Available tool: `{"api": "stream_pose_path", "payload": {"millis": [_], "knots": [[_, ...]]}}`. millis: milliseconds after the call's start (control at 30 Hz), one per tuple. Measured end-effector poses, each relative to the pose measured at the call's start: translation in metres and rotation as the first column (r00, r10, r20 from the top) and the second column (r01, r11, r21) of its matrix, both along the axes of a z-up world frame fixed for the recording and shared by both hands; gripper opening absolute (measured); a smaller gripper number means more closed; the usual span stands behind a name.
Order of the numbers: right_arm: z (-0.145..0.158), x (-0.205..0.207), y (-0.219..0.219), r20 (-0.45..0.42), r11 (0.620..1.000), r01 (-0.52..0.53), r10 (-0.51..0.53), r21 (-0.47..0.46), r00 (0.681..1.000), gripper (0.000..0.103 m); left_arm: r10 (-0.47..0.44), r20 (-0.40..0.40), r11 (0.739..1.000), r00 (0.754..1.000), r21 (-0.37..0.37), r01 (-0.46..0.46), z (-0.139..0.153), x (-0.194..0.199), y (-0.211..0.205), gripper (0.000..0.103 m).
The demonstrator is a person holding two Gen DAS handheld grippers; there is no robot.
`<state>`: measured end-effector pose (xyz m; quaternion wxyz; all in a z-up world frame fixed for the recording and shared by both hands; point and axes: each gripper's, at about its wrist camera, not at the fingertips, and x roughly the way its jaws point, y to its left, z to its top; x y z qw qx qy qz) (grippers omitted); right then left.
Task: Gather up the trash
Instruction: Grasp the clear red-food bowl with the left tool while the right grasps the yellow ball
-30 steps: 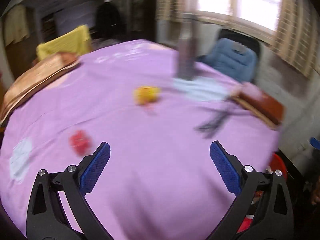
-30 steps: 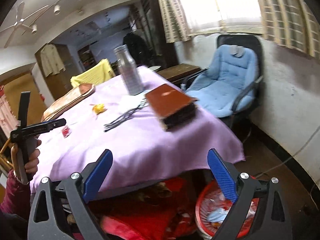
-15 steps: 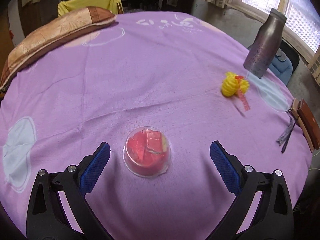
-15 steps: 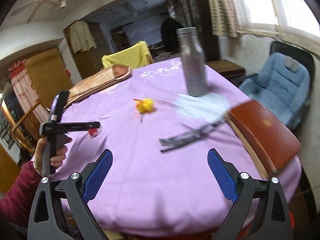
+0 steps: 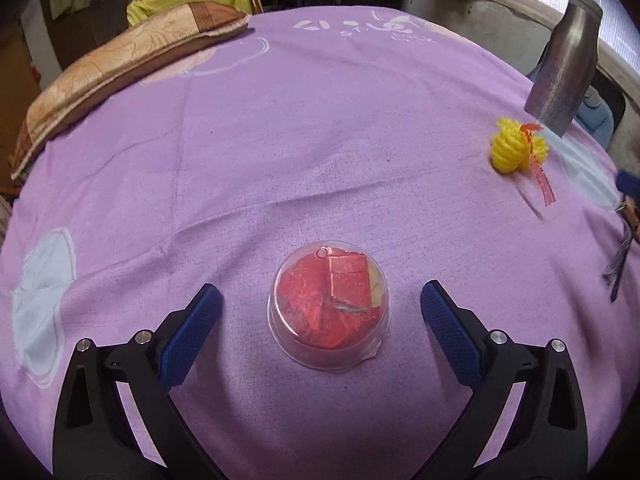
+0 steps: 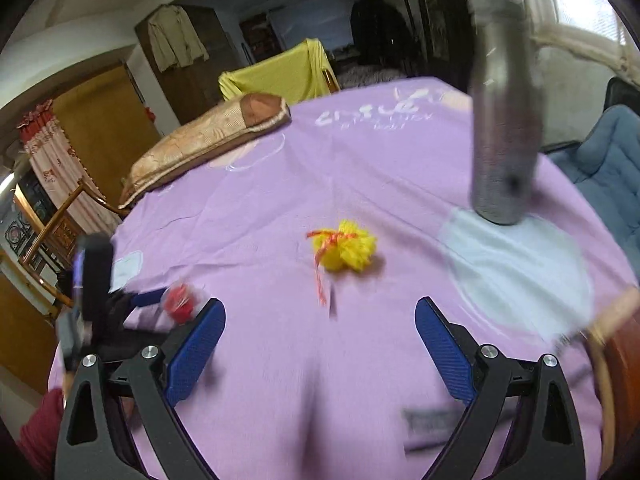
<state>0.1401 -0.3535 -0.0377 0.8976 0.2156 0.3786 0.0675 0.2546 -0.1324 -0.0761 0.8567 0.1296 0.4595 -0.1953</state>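
Your left gripper (image 5: 320, 308) hangs with fingers spread either side of the cup (image 5: 329, 307) on the table (image 5: 320, 128). It looks light, thin, crushable; squeeze its sides gently. Right gripper (image 6: 318, 324) is also spread, empty.

Between the blue pads of the left hand-held gripper (image 5: 320, 312) sits a clear plastic cup (image 5: 329, 307) holding red wrappers. The tabletop (image 5: 320, 128) cloth is lilac with pale white shapes. Ahead to the right lie yellow netting (image 5: 516, 146) with a red ribbon and a speckled grey bottle (image 5: 564, 68)
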Motion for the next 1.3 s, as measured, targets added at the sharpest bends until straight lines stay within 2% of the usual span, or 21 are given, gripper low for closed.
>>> {"api": "stream_pose_path", "payload": {"millis": [167, 367, 433, 567, 700, 800, 833, 900, 967, 1100, 1200, 1300], "knots": [[-0.019, 0.050, -0.004, -0.062, 0.998, 0.050, -0.047, 0.035, 0.997, 0.094, 0.011, 0.000, 1.000, 1.000, -0.009, -0.011, -0.001, 0.000, 0.000, 0.098], [-0.041, 0.080, 0.005, -0.074, 0.998, 0.031, -0.027, 0.057, 0.997, 0.094, 0.013, -0.002, 1.000, 1.000, -0.009, -0.013, -0.001, 0.000, 0.000, 0.098], [-0.045, 0.083, 0.004, -0.089, 0.998, 0.005, 0.000, 0.058, 0.996, 0.094, 0.013, -0.003, 1.000, 1.000, -0.008, -0.013, -0.001, 0.000, 0.000, 0.098], [-0.044, 0.083, 0.000, -0.067, 0.999, 0.022, -0.024, -0.037, 0.997, 0.094, 0.014, -0.008, 1.000, 1.000, -0.008, -0.014, -0.001, 0.000, 0.001, 0.098], [-0.043, 0.082, -0.002, -0.043, 1.000, 0.012, -0.013, -0.014, 0.999, 0.089, 0.020, -0.011, 1.000, 1.000, -0.016, -0.021, 0.000, 0.000, 0.003, 0.097], [-0.045, 0.084, 0.002, -0.053, 0.999, 0.005, -0.007, -0.043, 0.999, 0.081, 0.025, 0.001, 0.999, 1.000, -0.027, -0.025, 0.003, -0.001, 0.006, 0.086], [-0.046, 0.085, 0.003, -0.060, 0.999, -0.002, 0.000, -0.043, 0.998, 0.078, 0.026, 0.006, 0.999, 1.000, -0.032, -0.026, 0.004, 0.000, 0.007, 0.079], [-0.047, 0.085, 0.004, -0.067, 0.999, -0.012, 0.009, -0.040, 0.998, 0.078, 0.031, 0.005, 0.998, 1.000, -0.047, -0.031, 0.006, 0.001, 0.010, 0.071], [-0.046, 0.085, 0.005, -0.060, 0.999, -0.008, 0.005, -0.045, 0.998, 0.078, 0.036, 0.007, 0.998, 0.999, -0.058, -0.036, 0.008, 0.002, 0.012, 0.057], [-0.046, 0.084, 0.003, -0.056, 0.999, 0.003, -0.005, -0.040, 0.998, 0.078, 0.030, -0.009, 0.993, 1.000, -0.110, -0.031, 0.012, 0.000, 0.015, 0.057], [-0.046, 0.084, 0.003, -0.057, 0.999, 0.005, -0.008, -0.041, 0.998, 0.078, 0.025, 0.036, 0.994, 0.999, -0.112, -0.021, 0.021, -0.005, 0.014, 0.057], [-0.045, 0.083, 0.004, -0.051, 0.999, 0.003, -0.006, -0.049, 0.999, 0.078, 0.028, 0.048, 0.991, 0.998, -0.131, -0.022, 0.027, -0.007, 0.017, 0.057]]}}
